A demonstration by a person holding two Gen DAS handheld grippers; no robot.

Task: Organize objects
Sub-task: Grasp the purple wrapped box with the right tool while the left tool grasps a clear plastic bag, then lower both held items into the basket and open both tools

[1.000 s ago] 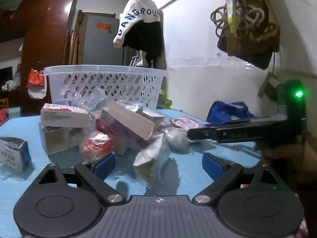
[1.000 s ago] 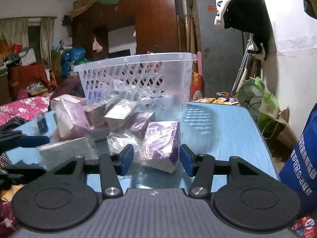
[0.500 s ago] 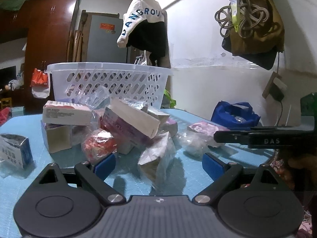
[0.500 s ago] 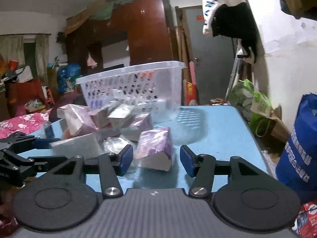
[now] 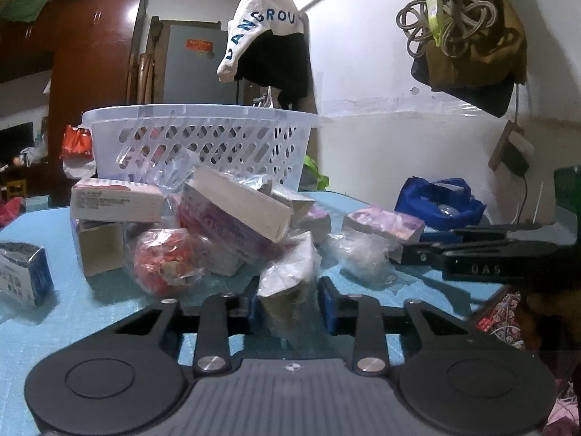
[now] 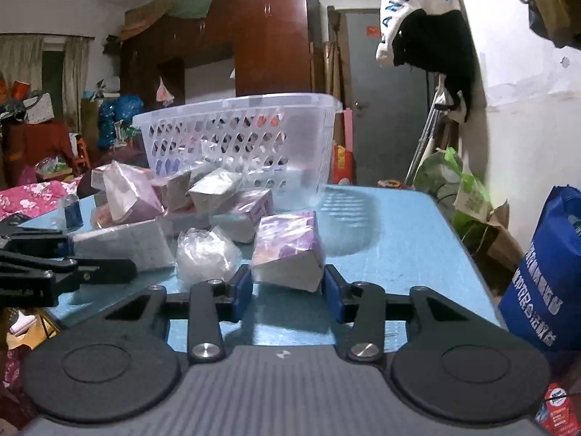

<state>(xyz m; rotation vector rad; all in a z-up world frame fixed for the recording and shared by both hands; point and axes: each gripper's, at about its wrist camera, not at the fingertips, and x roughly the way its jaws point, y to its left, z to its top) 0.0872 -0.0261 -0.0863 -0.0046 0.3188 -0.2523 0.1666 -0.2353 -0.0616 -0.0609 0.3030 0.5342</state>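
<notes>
Plastic-wrapped boxes lie heaped on the light blue counter [image 5: 65, 312] before a white perforated plastic basket [image 5: 196, 138] at the far side. Left gripper [image 5: 288, 301] jaws clamp a grey plastic-wrapped packet [image 5: 290, 279]; right gripper [image 6: 288, 287] jaws clamp a purple plastic-wrapped box [image 6: 288, 250] near the counter's near edge.

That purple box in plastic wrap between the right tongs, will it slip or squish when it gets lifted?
The purple box has flat sides and sharp corners, so it probably stays stiff rather than squishing. Its shiny wrap looks loose and crinkly, so it might slide a little against the right tongs. It already sits tilted, so it may swing once lifted.
</notes>
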